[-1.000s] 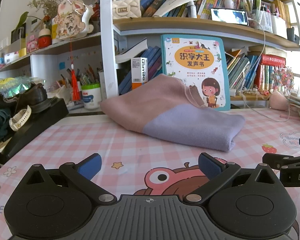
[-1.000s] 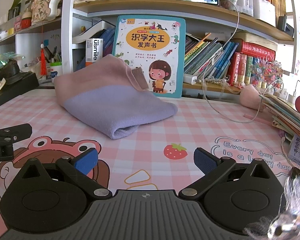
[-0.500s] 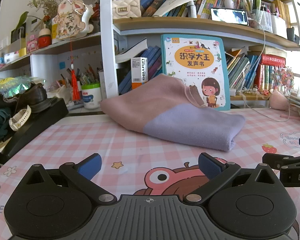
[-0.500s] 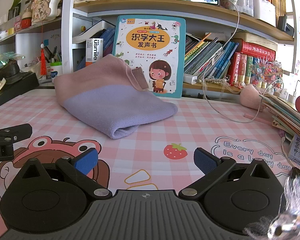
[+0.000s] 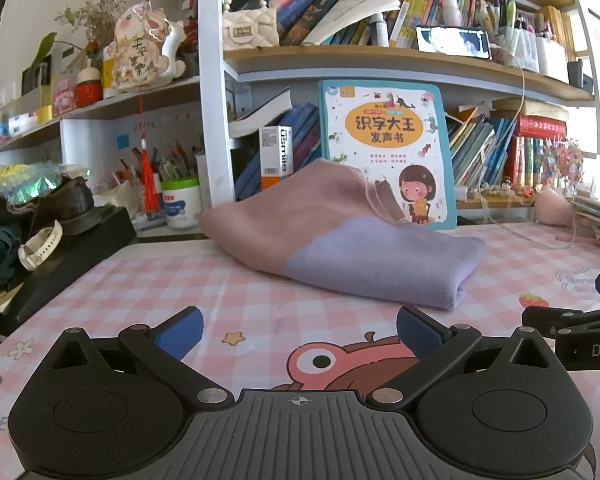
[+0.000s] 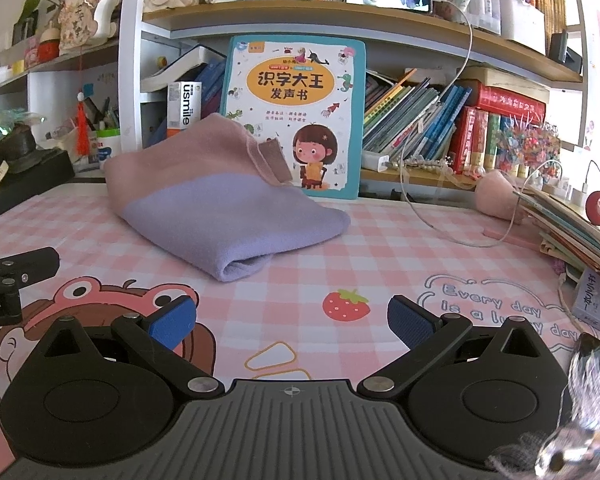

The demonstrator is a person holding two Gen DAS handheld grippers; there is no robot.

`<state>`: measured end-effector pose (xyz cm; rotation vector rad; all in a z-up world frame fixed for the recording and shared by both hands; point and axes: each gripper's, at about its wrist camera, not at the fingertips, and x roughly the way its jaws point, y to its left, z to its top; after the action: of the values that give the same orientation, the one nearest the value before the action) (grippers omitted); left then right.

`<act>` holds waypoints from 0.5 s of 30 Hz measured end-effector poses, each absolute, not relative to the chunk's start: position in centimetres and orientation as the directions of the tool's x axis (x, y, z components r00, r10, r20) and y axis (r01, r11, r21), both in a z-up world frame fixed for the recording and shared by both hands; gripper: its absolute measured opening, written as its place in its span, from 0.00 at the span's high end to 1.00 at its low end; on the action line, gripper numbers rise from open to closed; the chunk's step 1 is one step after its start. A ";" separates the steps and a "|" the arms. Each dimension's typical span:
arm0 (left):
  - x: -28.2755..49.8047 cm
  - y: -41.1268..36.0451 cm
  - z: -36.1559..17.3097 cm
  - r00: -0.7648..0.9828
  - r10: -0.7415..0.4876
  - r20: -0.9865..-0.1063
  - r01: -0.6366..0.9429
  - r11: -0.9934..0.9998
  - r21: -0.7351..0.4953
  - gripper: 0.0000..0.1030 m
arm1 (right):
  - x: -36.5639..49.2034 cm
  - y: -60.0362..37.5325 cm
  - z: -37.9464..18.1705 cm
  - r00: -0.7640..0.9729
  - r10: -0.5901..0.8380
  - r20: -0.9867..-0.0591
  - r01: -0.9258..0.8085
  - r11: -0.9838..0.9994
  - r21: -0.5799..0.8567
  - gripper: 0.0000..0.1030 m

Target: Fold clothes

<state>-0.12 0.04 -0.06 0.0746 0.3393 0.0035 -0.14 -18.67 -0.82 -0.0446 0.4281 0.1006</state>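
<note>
The desk (image 5: pixel 148 280) is carrying a folded garment (image 5: pixel 340 240) at its back edge, leaning against a book (image 5: pixel 384 136), likely set aside as finished. Nothing is lying between it and the grippers. The left gripper (image 5: pixel 298 330) and right gripper (image 6: pixel 292 320) are both gaping wide, empty, hovering well short of it.

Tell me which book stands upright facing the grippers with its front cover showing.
The teal-edged children's book, behind the folded garment; the other books show only spines or edges.

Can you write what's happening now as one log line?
garment: folded, on table | left gripper: open, empty | right gripper: open, empty
</note>
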 end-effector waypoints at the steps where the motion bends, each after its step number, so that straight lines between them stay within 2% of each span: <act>1: -0.2 0.1 -0.1 0.944 0.016 -0.330 0.009 0.997 0.073 0.00 | -0.2 -18.7 -0.8 0.907 0.090 -0.412 -0.107 0.994 -0.020 0.00; 15: -0.4 0.3 0.1 0.949 0.022 -0.314 -0.002 0.998 0.062 0.00 | -1.5 -19.0 -0.4 0.933 0.139 -0.331 -0.149 0.989 -0.003 0.00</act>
<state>-0.39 0.29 0.07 0.0611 0.3198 0.0121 -1.55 -19.02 -0.39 -0.0278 0.3363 0.1472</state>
